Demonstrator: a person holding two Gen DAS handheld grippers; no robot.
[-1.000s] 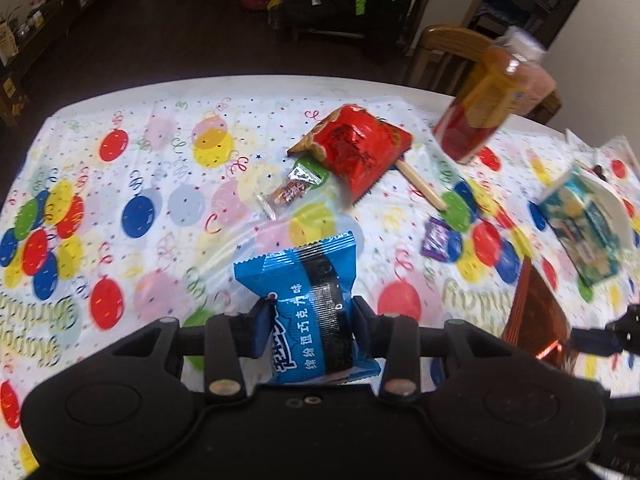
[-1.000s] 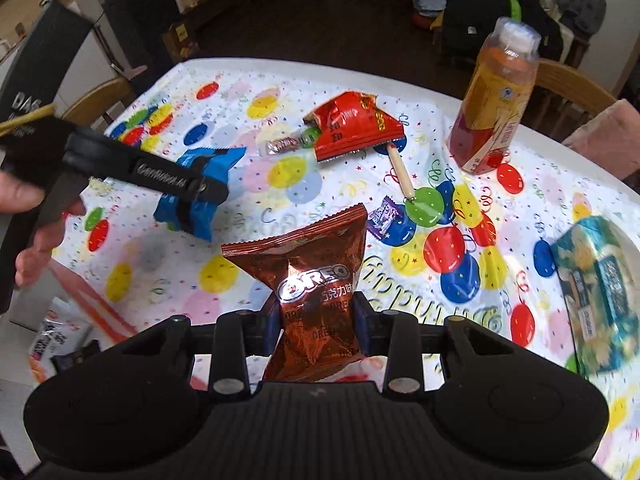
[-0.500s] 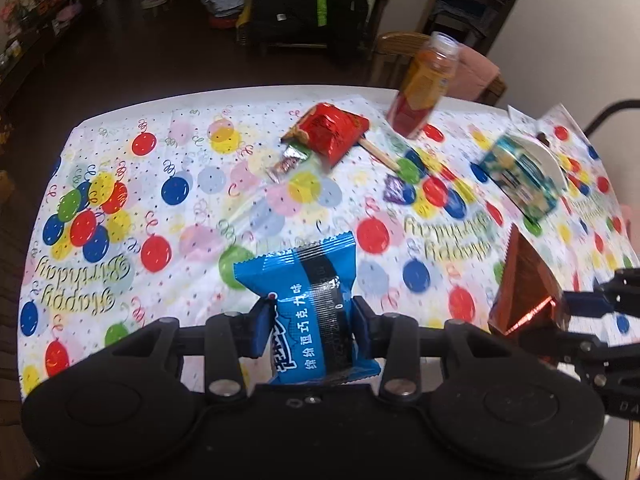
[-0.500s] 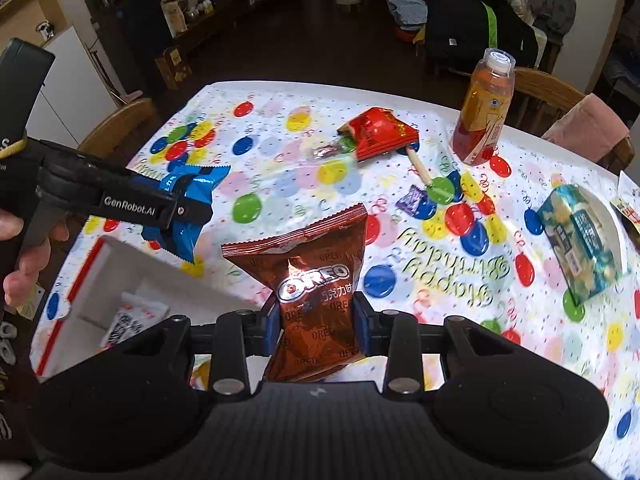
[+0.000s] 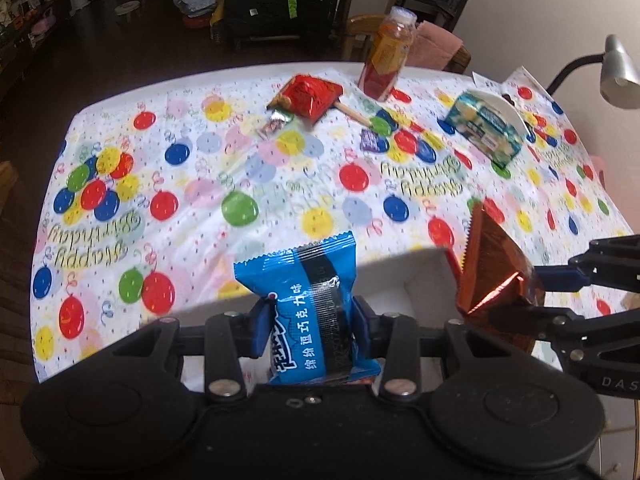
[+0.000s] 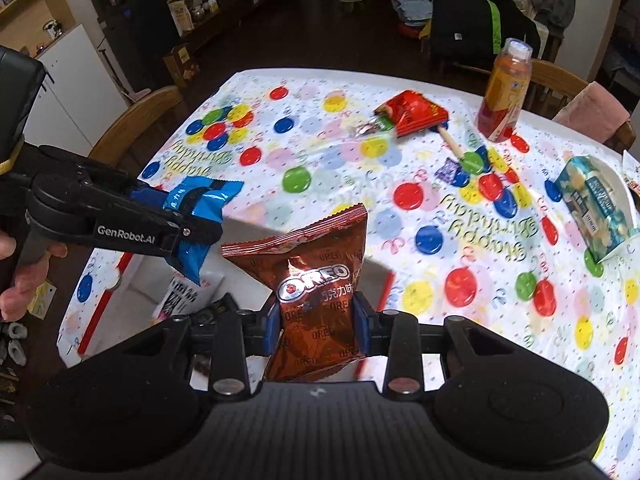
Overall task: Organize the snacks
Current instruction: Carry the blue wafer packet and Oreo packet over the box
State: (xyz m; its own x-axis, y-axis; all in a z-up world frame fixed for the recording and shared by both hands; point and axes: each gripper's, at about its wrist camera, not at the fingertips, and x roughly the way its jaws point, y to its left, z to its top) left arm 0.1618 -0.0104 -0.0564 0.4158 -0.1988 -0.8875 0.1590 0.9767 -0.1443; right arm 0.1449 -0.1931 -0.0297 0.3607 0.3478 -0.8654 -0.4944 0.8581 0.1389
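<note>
Right wrist view looks down into a white cardboard box (image 6: 132, 280) with a red edge, sitting at the near corner of the counter (image 6: 360, 200); inside it lie a white printed packet (image 6: 188, 296) and something dark that cannot be made out. Above the box, the right tongs (image 6: 318, 326) are clenched on a glossy copper-brown Oreo packet (image 6: 312, 280), held upright with its crimped top edge up. Just to its left, the left tongs (image 6: 182, 226) grip a shiny blue Oreo packet (image 6: 200, 216) with a black band, also over the box; a hand (image 6: 24, 276) holds that tool's handle.

Left wrist view shows the same blue packet (image 5: 312, 312) squeezed between the blue pads (image 5: 260, 330), the box's white wall (image 5: 400, 276) behind it.

Farther across the balloon-printed plastic cloth (image 5: 200, 184) lie a crinkled red snack bag (image 5: 308, 94), a small green-ended wrapper (image 5: 274, 122) touching it, a wooden stick (image 5: 352, 114), a purple candy (image 5: 368, 140), an orange drink bottle (image 5: 386, 64) standing upright, and a teal tissue pack (image 5: 486, 128) leaning on a white dish (image 5: 504, 106). Nothing lies between the tongs and the box.
</note>
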